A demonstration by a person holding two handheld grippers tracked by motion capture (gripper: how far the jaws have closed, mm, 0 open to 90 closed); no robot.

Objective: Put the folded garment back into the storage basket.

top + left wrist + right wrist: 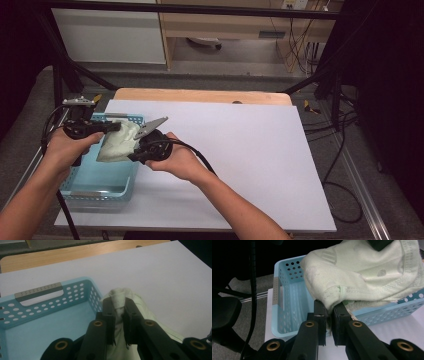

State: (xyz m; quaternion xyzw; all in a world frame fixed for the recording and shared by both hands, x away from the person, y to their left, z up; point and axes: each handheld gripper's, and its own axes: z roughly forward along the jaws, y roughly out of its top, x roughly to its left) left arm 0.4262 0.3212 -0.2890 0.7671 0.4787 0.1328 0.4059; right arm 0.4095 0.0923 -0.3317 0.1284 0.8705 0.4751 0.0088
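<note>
Both grippers pinch the pale green garment (119, 142), held up over the right rim of the light blue perforated basket (100, 192) at the table's (260, 150) left edge: left gripper (119, 307) clamped on a bunched fold, right gripper (329, 310) on a stitched hem corner. Looks like light, limp knit cloth, so it'll sag and drape, no fragility. Hems and seams likely hold best, since single layers may slip
</note>
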